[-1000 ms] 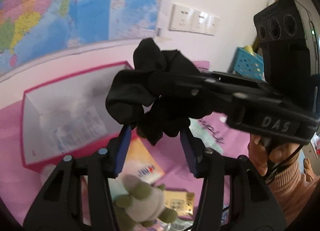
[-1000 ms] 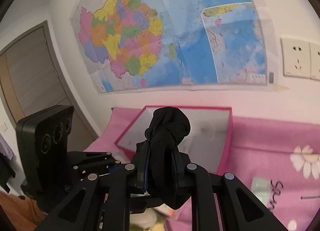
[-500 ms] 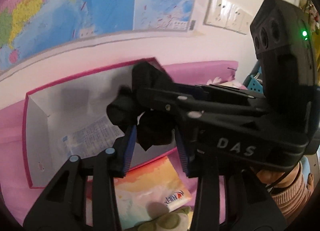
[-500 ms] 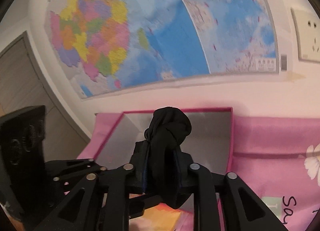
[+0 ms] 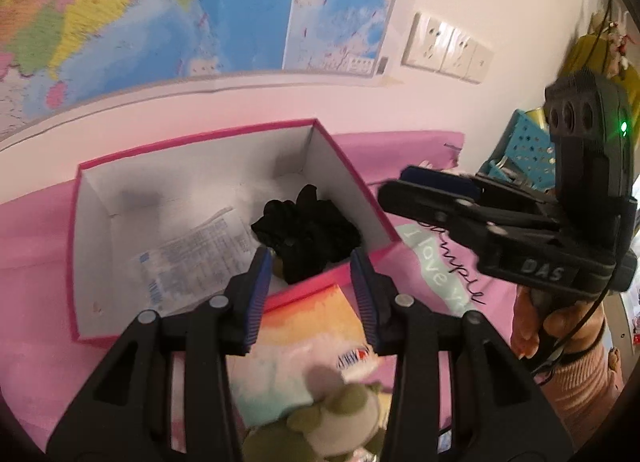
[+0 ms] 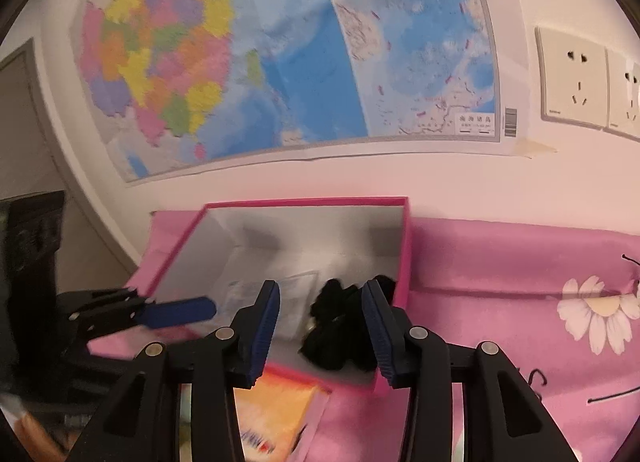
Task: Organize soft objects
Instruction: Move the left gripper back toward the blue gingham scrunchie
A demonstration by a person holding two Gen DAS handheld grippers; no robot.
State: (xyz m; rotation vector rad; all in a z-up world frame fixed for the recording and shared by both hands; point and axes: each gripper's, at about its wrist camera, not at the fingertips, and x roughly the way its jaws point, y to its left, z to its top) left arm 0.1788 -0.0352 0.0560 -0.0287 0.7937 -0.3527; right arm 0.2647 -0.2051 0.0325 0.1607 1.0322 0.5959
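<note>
A black soft cloth bundle [image 5: 306, 232] lies in the near right corner of the pink-edged white box [image 5: 96, 198]; it also shows in the right wrist view [image 6: 340, 326] inside the same box [image 6: 304, 204]. My left gripper [image 5: 312, 296] is open and empty, just short of the box's near wall. My right gripper [image 6: 326, 330] is open and empty above the bundle; it shows in the left wrist view [image 5: 436, 190] right of the box. A green and beige plush toy [image 5: 336, 422] lies below my left gripper.
A printed paper sheet [image 5: 192, 258] lies on the box floor. An orange and yellow packet [image 5: 312, 322] lies before the box on the pink flowered cloth [image 6: 520, 262]. A blue perforated basket [image 5: 524, 146] stands at the right. A map [image 6: 280, 42] and wall sockets [image 6: 572, 78] are behind.
My right gripper held the black bundle above the box; now it has opened and the bundle lies in the box. My right gripper has drawn back to the right. My left gripper stays open.
</note>
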